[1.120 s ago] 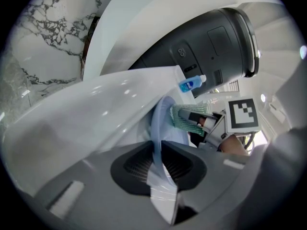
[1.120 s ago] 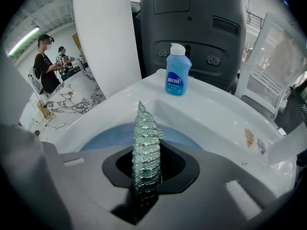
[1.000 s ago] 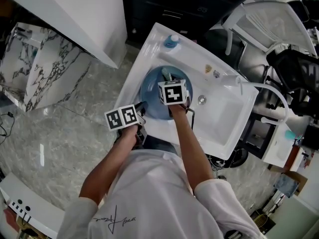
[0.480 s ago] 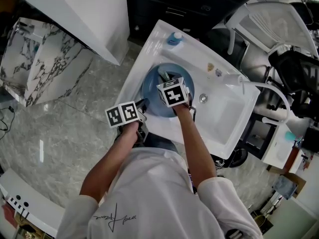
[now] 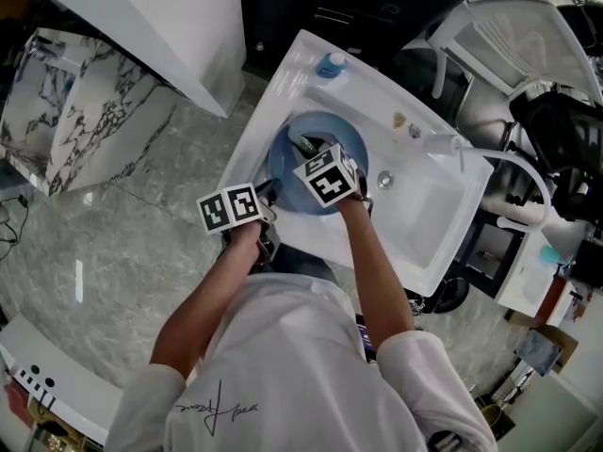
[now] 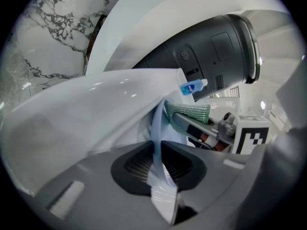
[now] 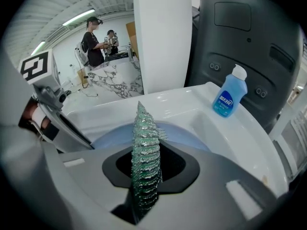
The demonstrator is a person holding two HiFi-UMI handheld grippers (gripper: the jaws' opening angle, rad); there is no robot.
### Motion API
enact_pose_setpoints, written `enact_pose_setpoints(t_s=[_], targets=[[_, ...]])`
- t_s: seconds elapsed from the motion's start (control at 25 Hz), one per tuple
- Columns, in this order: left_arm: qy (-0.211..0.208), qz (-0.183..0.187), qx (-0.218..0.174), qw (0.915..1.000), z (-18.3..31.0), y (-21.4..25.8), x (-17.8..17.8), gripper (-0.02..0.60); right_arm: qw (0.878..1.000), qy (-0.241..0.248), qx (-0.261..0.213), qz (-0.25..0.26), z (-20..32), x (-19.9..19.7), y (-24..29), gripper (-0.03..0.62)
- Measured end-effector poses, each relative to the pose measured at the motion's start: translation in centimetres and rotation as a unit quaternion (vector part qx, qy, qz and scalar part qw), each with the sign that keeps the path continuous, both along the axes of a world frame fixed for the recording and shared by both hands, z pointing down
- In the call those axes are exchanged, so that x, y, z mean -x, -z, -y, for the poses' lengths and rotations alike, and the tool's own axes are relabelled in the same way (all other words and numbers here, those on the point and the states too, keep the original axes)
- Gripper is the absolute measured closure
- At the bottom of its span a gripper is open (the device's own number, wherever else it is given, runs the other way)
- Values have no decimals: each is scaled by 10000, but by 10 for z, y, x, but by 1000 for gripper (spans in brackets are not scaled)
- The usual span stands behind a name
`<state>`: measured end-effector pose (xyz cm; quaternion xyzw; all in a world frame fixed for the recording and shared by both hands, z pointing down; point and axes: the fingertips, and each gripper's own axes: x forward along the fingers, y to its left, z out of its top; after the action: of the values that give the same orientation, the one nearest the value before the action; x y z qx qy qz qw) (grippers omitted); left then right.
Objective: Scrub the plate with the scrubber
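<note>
Gripping the scrubber [image 7: 145, 143], the right tool [image 7: 146, 176] has both jaws pressed together on the green mesh pad, which sticks out edge-on past the tips. Pad sits over the blue plate [image 7: 189, 137], at its far-left part in the head view; actual contact with the plate cannot be confirmed.

Left tool [image 6: 160, 166]: jaws clamped on the plate's near rim, thin blue edge running straight between the pads. Plate appears tipped up inside the white sink [image 5: 429, 210], steadied from the person's side.

Change over the last 1 s: the right tool's marker cube has rolled and the pad has slid a little leftward across the plate. Left tool has not moved on the rim. Reads as 1 stroke of a scrubbing motion, so the task looks under way, mid-scrub; how much of the surface is covered cannot be judged.

Further out: blue soap bottle [image 7: 230, 98] stands on the sink's back corner, well apart from the plate. Drain [image 5: 383, 179] lies just right of the plate.
</note>
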<state>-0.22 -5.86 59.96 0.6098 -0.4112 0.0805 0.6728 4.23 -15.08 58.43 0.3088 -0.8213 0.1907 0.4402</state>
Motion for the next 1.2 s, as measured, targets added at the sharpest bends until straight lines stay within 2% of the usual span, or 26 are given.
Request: enact_pose_setpoints(t_s=[0.4, 1.2], targets=[[107, -79, 37, 9999, 0, 0, 0, 477, 9963, 853, -45, 65, -21, 10, 2, 534], [241, -183, 75, 9995, 3, 0, 1, 477, 9823, 1873, -45, -2, -54, 10, 1, 533]])
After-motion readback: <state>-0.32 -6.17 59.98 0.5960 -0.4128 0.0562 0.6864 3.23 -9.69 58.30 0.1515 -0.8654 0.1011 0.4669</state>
